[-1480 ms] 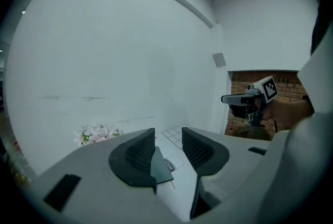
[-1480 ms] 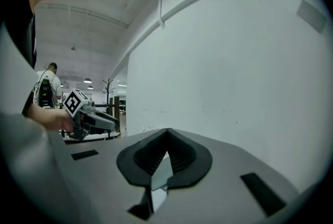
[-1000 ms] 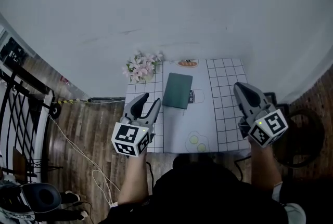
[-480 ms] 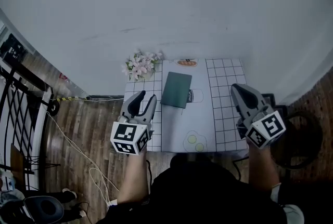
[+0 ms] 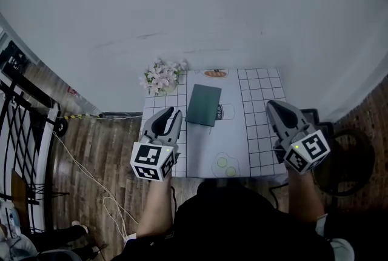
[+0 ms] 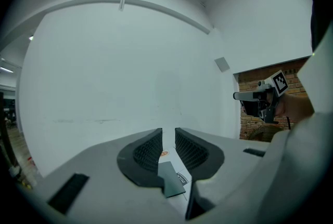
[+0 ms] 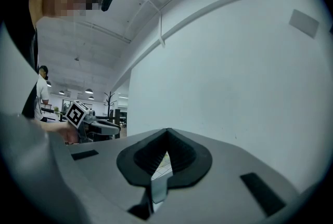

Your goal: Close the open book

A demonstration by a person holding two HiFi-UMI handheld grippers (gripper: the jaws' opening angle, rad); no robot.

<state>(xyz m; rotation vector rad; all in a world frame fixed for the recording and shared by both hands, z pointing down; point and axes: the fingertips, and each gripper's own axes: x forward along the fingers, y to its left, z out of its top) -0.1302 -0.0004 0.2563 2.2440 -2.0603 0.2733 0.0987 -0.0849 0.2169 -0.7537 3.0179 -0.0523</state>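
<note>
One flat, dark green rectangular book (image 5: 204,105) lies on one checked worktop (image 5: 257,126); the empty left tool (image 5: 171,113), just closing, is slightly spread, and the right tool (image 5: 271,106) is pressed together.

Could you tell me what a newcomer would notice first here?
A dark green book lies closed on a small table, with pink flowers at its far left corner. The left gripper, whose jaws have just been closing with nothing between them, and the shut right gripper flank it.

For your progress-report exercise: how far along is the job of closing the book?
Done: the green book lies shut, flat on the table. In hand: nothing; the jaws of the left gripper have just been closing on empty air, and the right gripper is shut. Left: apparently nothing.
</note>
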